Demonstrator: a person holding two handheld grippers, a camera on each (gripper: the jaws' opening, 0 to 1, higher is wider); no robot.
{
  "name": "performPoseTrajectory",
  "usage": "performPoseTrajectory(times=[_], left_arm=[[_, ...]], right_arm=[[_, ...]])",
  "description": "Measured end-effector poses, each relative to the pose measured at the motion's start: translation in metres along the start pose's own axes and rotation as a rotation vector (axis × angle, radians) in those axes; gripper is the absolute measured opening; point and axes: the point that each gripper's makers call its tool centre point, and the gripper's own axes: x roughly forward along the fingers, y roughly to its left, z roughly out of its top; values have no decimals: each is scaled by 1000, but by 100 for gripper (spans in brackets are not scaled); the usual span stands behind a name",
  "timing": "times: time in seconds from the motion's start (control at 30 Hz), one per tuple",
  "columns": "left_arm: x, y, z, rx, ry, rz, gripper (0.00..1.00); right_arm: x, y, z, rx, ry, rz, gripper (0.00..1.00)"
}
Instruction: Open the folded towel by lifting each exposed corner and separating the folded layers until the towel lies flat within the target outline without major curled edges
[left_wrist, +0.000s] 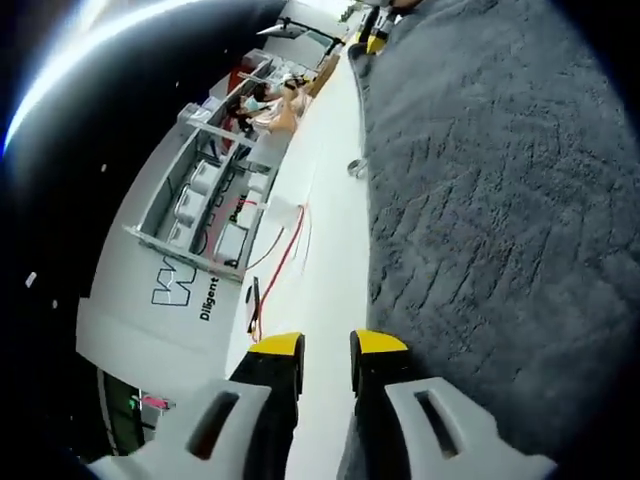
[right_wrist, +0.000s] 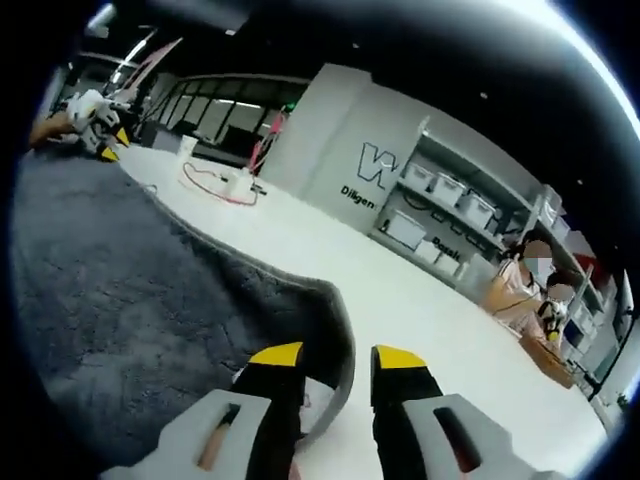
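Your landmark is the dark grey towel (left_wrist: 500, 200), spread pile-up over the white table (left_wrist: 320, 250). In the left gripper view it covers the table from its long edge outward, and that edge runs straight away from you towards the far end.

Your left gripper (left_wrist: 327, 362) sits just at that long edge. Its yellow-tipped jaws stand apart with bare table between them; the right-hand jaw rests at or over the towel's border, the other just off it. Nothing is pinched. That placement reads as lining up to take the edge, though whether the lower jaw is under the cloth is not clear.

In the right gripper view, your right gripper (right_wrist: 335, 362) is at a corner of the towel (right_wrist: 150, 300), where the hem (right_wrist: 335, 330) curls up and stands off the table. The jaws are apart, straddling that raised lip, with the curled edge passing between them. I cannot tell whether either jaw touches it. This curl is probably the thing to flatten.

Beyond the far end of the towel in that view, the other gripper (right_wrist: 100, 125) shows small, so you hold opposite ends, likely to tension the cloth.

No target outline is visible, so I cannot judge alignment.

A red cable (right_wrist: 215, 190) lies on the table well beyond the towel.
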Motion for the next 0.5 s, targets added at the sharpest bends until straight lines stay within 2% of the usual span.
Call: performPoseTrajectory(times=[0.03,0.17,0.23,0.27,0.3,0.37,0.43,0.5], left_arm=[[-1,4,-8,-8,30,18,17],[-1,2,-23,-50,59,8,17],[0,-1,-32,-33,96,2,17],[1,-2,-34,-11,98,0,14],[5,-3,-32,-37,60,-5,11],[7,-4,-35,-56,62,-8,5],[8,-4,-35,-63,60,1,5],[7,0,-35,-112,50,18,7]], right_arm=[[0,1,-2,2,11,2,22],[1,2,-4,-1,24,4,23],[0,4,-5,0,30,7,23],[0,5,-6,4,35,10,23],[0,6,-7,9,38,14,23],[0,6,-7,11,39,16,23],[0,7,-7,12,41,16,23],[-1,7,-9,7,52,11,23]])
